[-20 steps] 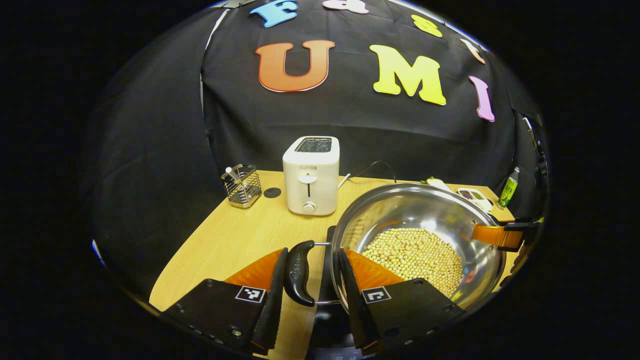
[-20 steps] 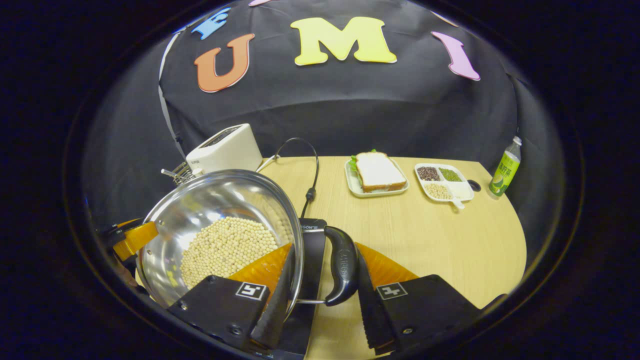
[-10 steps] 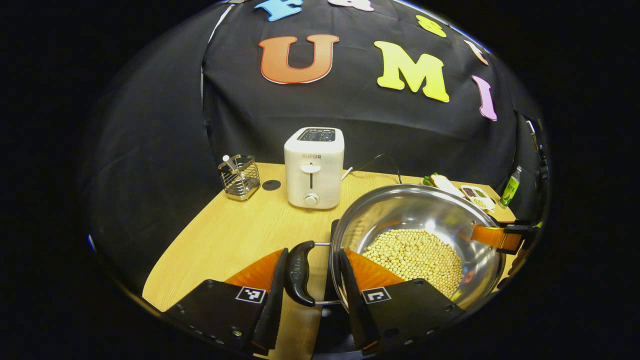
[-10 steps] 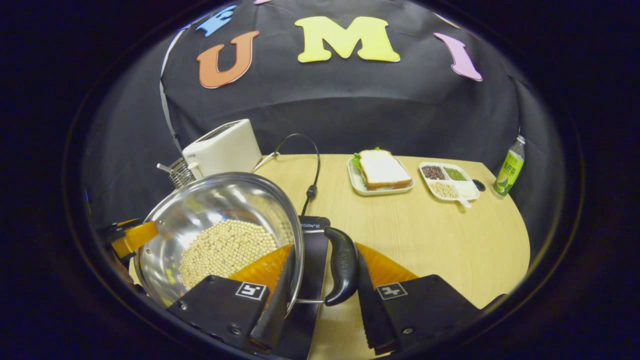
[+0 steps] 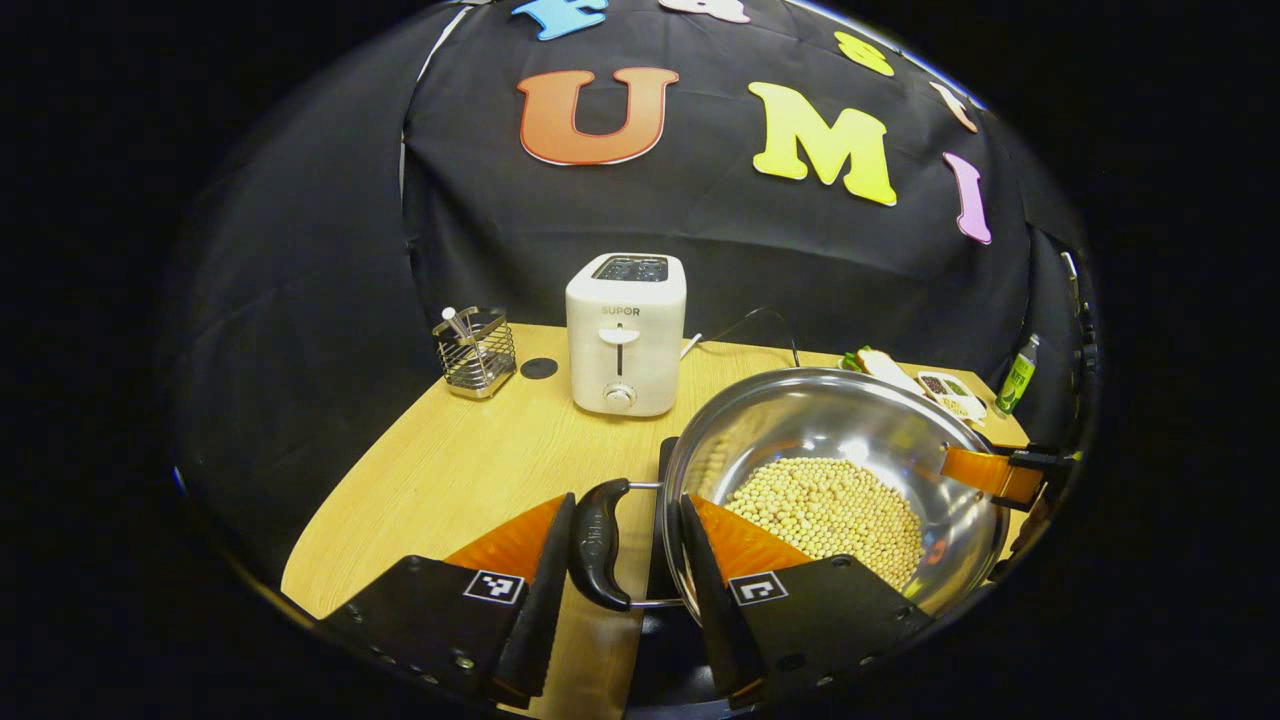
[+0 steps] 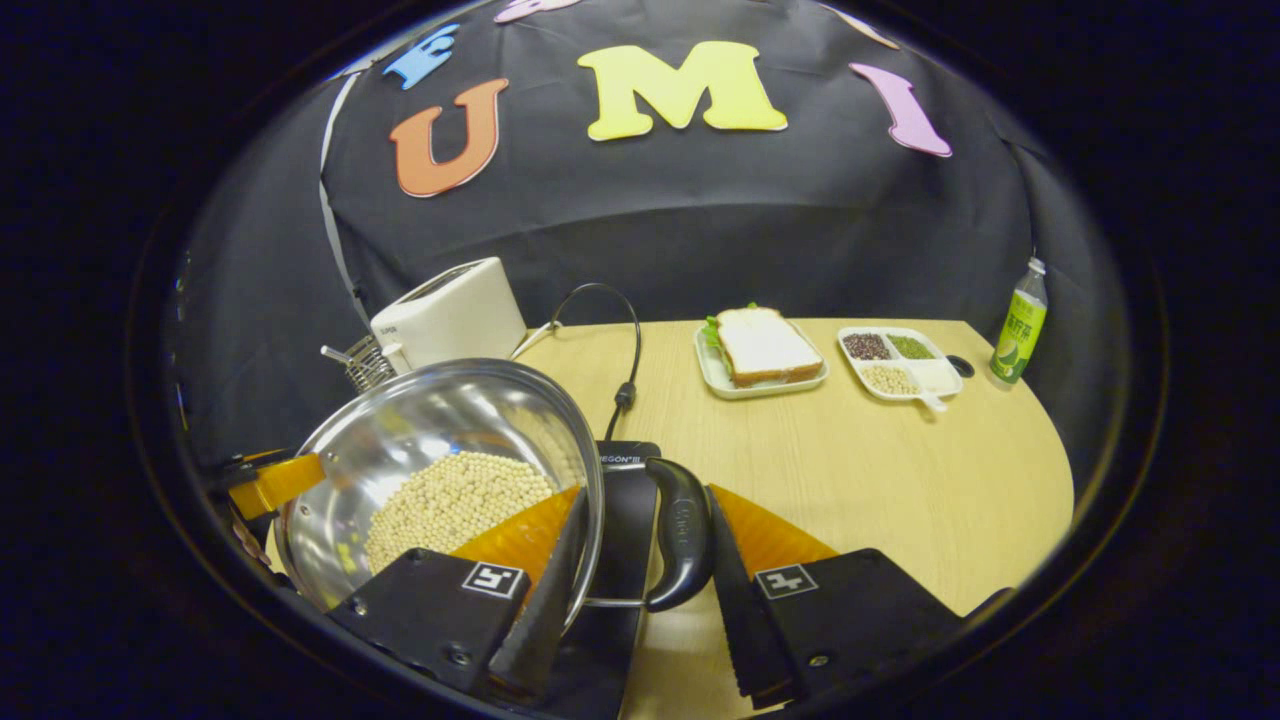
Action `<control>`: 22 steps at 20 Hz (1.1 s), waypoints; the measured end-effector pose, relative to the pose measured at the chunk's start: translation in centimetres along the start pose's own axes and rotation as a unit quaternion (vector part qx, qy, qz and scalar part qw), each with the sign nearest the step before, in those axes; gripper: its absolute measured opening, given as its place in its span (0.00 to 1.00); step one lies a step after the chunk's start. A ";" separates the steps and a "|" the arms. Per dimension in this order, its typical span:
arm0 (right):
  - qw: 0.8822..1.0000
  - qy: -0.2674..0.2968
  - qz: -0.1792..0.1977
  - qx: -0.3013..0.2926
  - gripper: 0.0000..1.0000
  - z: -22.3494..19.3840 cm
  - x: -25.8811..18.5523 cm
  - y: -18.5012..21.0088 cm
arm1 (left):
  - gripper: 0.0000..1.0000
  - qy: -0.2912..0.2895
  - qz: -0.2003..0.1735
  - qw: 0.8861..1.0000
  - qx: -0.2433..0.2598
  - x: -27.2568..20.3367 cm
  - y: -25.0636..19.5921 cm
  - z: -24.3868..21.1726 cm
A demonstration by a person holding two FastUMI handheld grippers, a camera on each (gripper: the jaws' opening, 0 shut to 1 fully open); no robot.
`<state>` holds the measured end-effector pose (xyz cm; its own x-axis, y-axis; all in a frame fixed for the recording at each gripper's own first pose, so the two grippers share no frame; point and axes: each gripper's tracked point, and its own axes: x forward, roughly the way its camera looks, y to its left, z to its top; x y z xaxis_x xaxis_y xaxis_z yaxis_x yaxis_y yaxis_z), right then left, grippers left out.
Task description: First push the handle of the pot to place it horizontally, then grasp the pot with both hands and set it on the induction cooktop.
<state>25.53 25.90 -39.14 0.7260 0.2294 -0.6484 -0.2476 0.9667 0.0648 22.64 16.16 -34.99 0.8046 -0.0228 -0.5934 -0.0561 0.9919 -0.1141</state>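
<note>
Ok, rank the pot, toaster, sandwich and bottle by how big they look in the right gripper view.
1. pot, though it is nearest the camera.
2. toaster.
3. sandwich.
4. bottle.
Real sizes stay unsure, since the fisheye swells whatever is near.

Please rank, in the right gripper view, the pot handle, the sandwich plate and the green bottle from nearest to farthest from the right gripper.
1. Pot handle: between the right gripper's fingers.
2. Sandwich plate: mid-table, ahead.
3. Green bottle: far right table edge.
</note>
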 end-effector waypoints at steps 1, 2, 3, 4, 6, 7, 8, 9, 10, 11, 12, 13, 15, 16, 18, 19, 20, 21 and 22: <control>1.000 -0.004 0.003 0.001 0.72 0.1 -0.3 0.0 | 0.60 -0.001 0.002 1.000 -0.005 -0.2 0.1 -0.1; 1.000 -0.010 0.004 0.002 0.72 0.3 -0.7 -0.1 | 0.62 -0.006 0.006 1.000 -0.006 -0.5 0.2 0.1; 1.000 -0.018 0.001 0.003 0.71 0.6 -1.3 -0.3 | 0.62 -0.012 0.012 1.000 -0.008 -1.0 0.5 0.3; 1.000 -0.026 0.002 0.003 0.72 0.9 -1.9 -0.5 | 0.65 -0.020 0.015 1.000 -0.009 -1.8 0.6 0.8; 0.999 -0.041 0.000 0.006 0.71 1.4 -3.3 -0.6 | 0.72 -0.045 0.016 0.999 -0.012 -3.8 0.7 1.9; 0.999 -0.049 -0.004 0.009 0.71 1.6 -4.3 -0.9 | 0.75 -0.052 0.011 0.998 -0.015 -4.8 0.5 2.1; 0.998 -0.059 -0.006 0.010 0.72 1.9 -5.4 -1.2 | 0.80 -0.059 0.007 0.998 -0.014 -5.8 0.3 2.3; 0.998 -0.068 -0.007 0.010 0.73 2.1 -6.8 -1.3 | 0.81 -0.067 0.008 0.998 -0.013 -6.9 0.2 2.5; 0.997 -0.076 -0.008 0.011 0.73 2.3 -7.8 -1.5 | 0.82 -0.076 0.010 0.997 -0.010 -8.1 0.3 2.7; 0.996 -0.085 -0.005 0.010 0.74 2.4 -9.2 -1.6 | 0.82 -0.086 0.013 0.996 -0.010 -9.4 0.3 3.0; 0.996 -0.091 -0.003 0.010 0.78 2.4 -10.3 -1.7 | 0.82 -0.094 0.014 0.995 -0.010 -10.6 0.2 3.2; 0.995 -0.100 -0.002 0.009 0.78 2.5 -11.9 -1.9 | 0.83 -0.103 0.013 0.995 -0.009 -11.5 -0.4 3.3; 0.993 -0.119 0.007 -0.004 0.80 2.8 -14.6 -1.7 | 0.83 -0.120 0.014 0.993 -0.007 -13.7 -1.3 3.4; 0.992 -0.127 0.016 -0.010 0.85 2.6 -16.1 -1.4 | 0.83 -0.132 0.013 0.991 -0.003 -15.1 -1.8 3.4; 0.987 -0.160 0.026 -0.021 0.93 2.8 -19.7 -1.2 | 0.83 -0.150 0.013 0.989 0.004 -17.4 -2.8 3.2; 0.984 -0.175 0.023 -0.025 0.92 2.7 -21.4 -1.4 | 0.83 -0.159 0.013 0.987 0.008 -18.7 -3.3 2.8; 0.981 -0.189 0.021 -0.029 0.97 2.7 -23.1 -1.6 | 0.84 -0.166 0.010 0.986 0.013 -19.8 -4.1 2.5; 0.979 -0.200 0.020 -0.031 0.98 2.5 -24.4 -1.6 | 0.86 -0.172 0.006 0.985 0.016 -21.1 -4.8 2.3; 0.978 -0.207 0.021 -0.033 0.96 2.2 -26.0 -1.8 | 0.92 -0.181 0.003 0.983 0.020 -22.3 -5.5 2.4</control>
<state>8.47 18.47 -20.70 0.9085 0.3074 -0.2829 -0.3129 0.9494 0.0269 6.37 11.48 -19.21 0.9624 0.0216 -0.2708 -0.0435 0.9962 -0.0750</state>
